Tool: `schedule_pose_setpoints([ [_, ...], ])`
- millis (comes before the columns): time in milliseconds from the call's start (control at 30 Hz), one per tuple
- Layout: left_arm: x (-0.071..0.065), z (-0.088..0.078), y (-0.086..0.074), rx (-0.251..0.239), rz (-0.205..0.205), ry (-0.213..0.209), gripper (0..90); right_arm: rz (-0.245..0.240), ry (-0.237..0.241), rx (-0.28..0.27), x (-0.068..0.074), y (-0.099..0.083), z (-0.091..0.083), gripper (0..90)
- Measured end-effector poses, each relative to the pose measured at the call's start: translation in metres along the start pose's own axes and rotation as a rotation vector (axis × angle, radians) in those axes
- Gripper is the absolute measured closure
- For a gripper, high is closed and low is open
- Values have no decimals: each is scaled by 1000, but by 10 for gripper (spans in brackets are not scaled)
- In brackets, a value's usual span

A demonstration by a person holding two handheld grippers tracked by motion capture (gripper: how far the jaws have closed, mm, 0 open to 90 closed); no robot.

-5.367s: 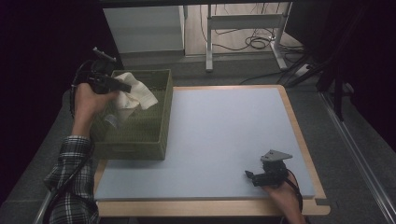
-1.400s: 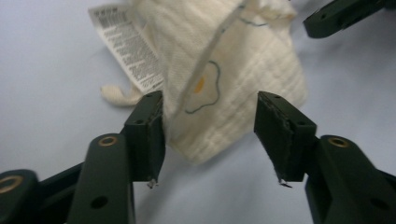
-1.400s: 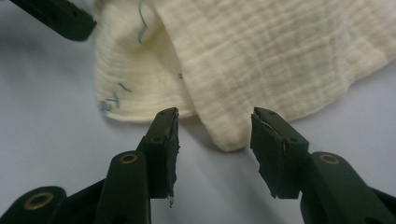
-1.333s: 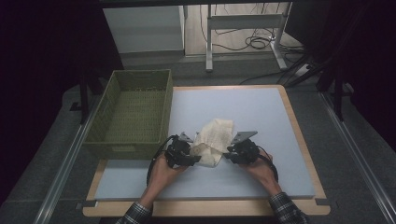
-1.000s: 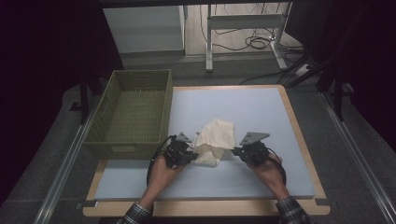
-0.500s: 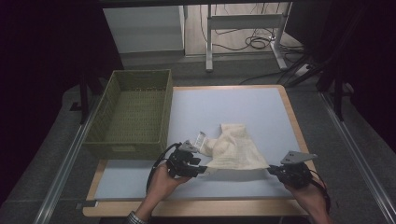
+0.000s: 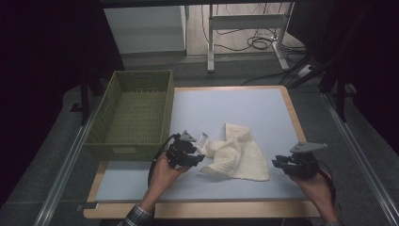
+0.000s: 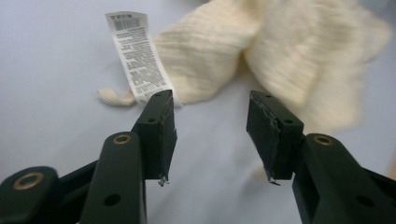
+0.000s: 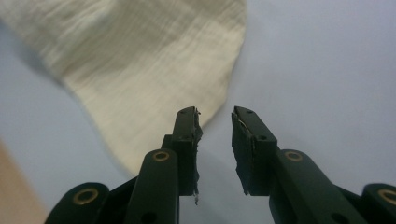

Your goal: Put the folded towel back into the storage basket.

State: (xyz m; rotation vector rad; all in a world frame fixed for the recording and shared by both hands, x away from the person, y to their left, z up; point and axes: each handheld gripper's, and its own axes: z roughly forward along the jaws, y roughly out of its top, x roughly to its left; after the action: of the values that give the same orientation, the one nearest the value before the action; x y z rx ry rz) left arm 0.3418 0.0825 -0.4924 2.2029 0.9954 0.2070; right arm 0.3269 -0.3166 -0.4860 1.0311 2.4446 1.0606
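High view: a cream cloth (image 7: 237,155), half spread and creased, lies on the blue counter (image 7: 235,106) near its front edge, about midway between the left and right edges. Its left end is bunched; its right part lies flat. A white care label (image 8: 137,56) trails from the bunched end; it carries a barcode and lines of fine print too small to read.

Left claw (image 8: 211,122) has just been opening; its jaws stand spread and bare, the label tip just beyond the left jaw. Right claw (image 9: 215,122), near the front right corner, has also just been opening; its jaws are parted by a narrow gap, nothing between them, the cloth's edge just beside the left one.

Risks, as judged: with both claws free, the folds may settle unevenly, leaving the cloth skewed. A regrasp on the left could catch the label alone, so the cloth would trail or slip. A shallow pinch on the thin right edge could pull loose.

An olive woven basket (image 7: 134,113) stands at the counter's left edge.
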Motion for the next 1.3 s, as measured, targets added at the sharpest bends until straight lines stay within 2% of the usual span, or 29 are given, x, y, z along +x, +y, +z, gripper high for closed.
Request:
schedule_pose_setpoints([
  [67, 3, 5, 2, 3, -1, 12, 532, 2, 2, 2, -2, 5, 7, 704],
  [200, 13, 26, 13, 13, -22, 50, 527, 8, 6, 1, -9, 31, 39, 693],
  [300, 18, 39, 18, 20, -27, 85, 474, 4, 1, 13, -11, 48, 65, 646],
  [333, 19, 43, 18, 25, -25, 97, 474, 4, 1, 13, -11, 48, 65, 646],
  [400, 20, 52, 17, 42, -22, 106, 459, 7, 4, 26, -12, 51, 77, 640],
  [433, 18, 56, 15, 39, -8, 110, 459, -1, -12, 54, -9, 49, 87, 654],
  [500, 17, 56, 14, 31, -10, 100, 548, -7, -18, 64, -8, 48, 90, 694],
  [533, 15, 55, 14, 33, -13, 95, 548, -26, -34, 71, -6, 45, 92, 763],
  [567, 13, 55, 14, 32, -18, 89, 610, -42, -51, 57, -3, 43, 90, 829],
  [600, 12, 55, 15, 39, -17, 78, 695, -38, -39, 58, -3, 42, 89, 856],
  [667, 10, 55, 16, 46, -16, 53, 854, -40, -51, 53, -2, 40, 80, 871],
  [700, 9, 55, 18, 56, -3, 59, 860, -41, -59, 43, -3, 40, 75, 872],
  [733, 9, 54, 20, 67, 10, 74, 860, -41, -59, 43, -3, 40, 75, 872],
  [767, 10, 51, 24, 64, 18, 99, 860, -34, -73, 21, -4, 40, 59, 872],
  [800, 16, 42, 32, 39, 15, 129, 860, -38, -84, 13, -4, 40, 51, 872],
  [833, 16, 42, 32, 39, 15, 129, 859, -38, -84, 13, -4, 40, 51, 872],
  [867, 19, 35, 38, 24, 16, 161, 857, -37, -94, 14, -4, 39, 36, 872],
  [900, 22, 31, 43, 15, 21, 188, 855, -37, -94, 17, -4, 37, 30, 871],
  [933, 25, 26, 50, 11, 24, 243, 854, -34, -88, 22, -3, 35, 27, 870],
  [967, 25, 26, 50, 11, 24, 243, 851, -34, -88, 22, -3, 35, 27, 870],
  [1000, 28, 25, 54, 11, 19, 273, 851, -25, -70, 34, -1, 32, 24, 865],
  [1033, 33, 29, 58, 25, 21, 289, 818, -20, -43, 64, 2, 25, 22, 798],
  [1067, 33, 29, 58, 25, 21, 289, 787, -20, -43, 64, 2, 25, 22, 798],
  [1100, 36, 33, 60, 25, 16, 296, 733, -15, -45, 49, 0, 22, 18, 725],
  [1133, 36, 33, 60, 25, 16, 296, 686, -15, -45, 49, 0, 22, 18, 725],
  [1167, 38, 35, 61, 30, 8, 292, 686, -11, -50, 36, -2, 23, 16, 712],
  [1200, 38, 38, 61, 39, 5, 279, 617, 10, -68, 10, -11, 28, 13, 701],
  [1267, 38, 40, 61, 45, 6, 282, 583, 14, -71, 7, -14, 31, 14, 700],
  [1300, 38, 41, 60, 47, 0, 279, 561, 16, -78, 6, -20, 39, 21, 699],
])
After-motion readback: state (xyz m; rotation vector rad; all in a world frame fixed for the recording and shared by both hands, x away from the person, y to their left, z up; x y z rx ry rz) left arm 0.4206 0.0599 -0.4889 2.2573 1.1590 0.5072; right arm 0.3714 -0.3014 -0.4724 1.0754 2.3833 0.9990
